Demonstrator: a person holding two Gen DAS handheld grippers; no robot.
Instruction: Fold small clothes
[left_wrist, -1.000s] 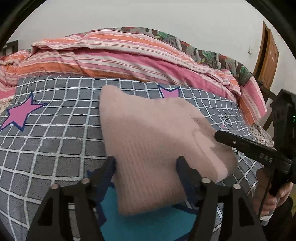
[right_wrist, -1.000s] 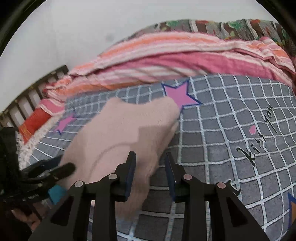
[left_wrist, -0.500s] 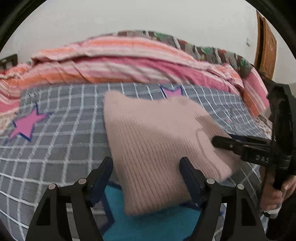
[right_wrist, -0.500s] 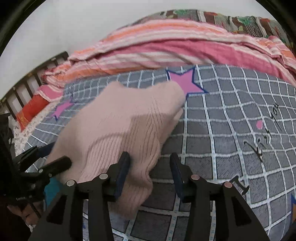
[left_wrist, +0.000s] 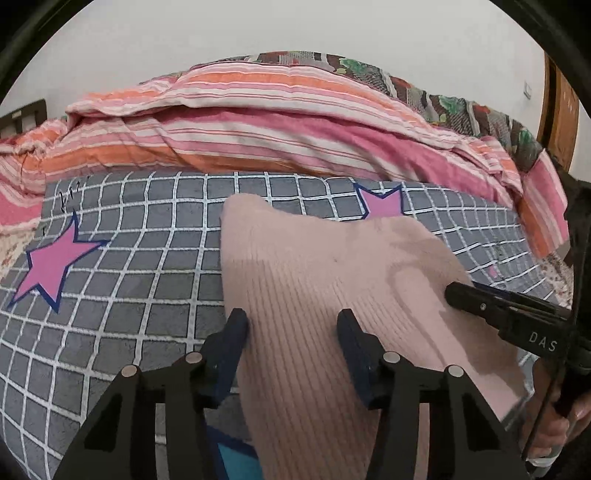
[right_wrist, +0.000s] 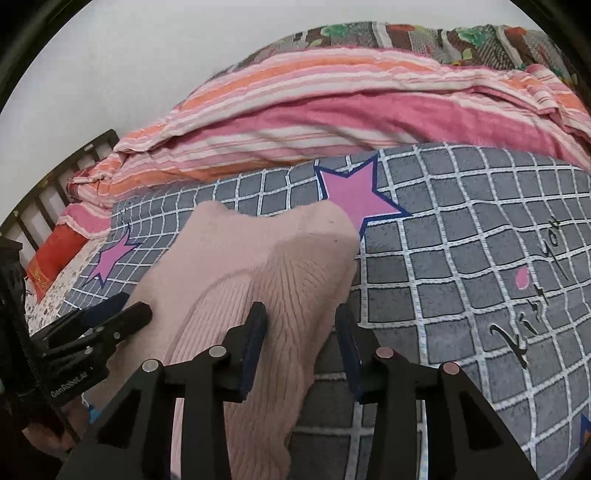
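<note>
A pale pink ribbed knit garment lies folded on the grey checked bedspread; it also shows in the right wrist view. My left gripper is open, its jaws straddling the garment's near left edge. My right gripper is open over the garment's near right edge; it shows from the side in the left wrist view. The left gripper shows at the left of the right wrist view.
A rolled pink and orange striped quilt lies along the far side of the bed. Pink stars mark the bedspread. A dark slatted headboard stands at the left and a wooden door at the far right.
Both grippers have moved forward over the garment's near edge. The right gripper's jaws have spread wider. The garment has stayed flat on the bed.
</note>
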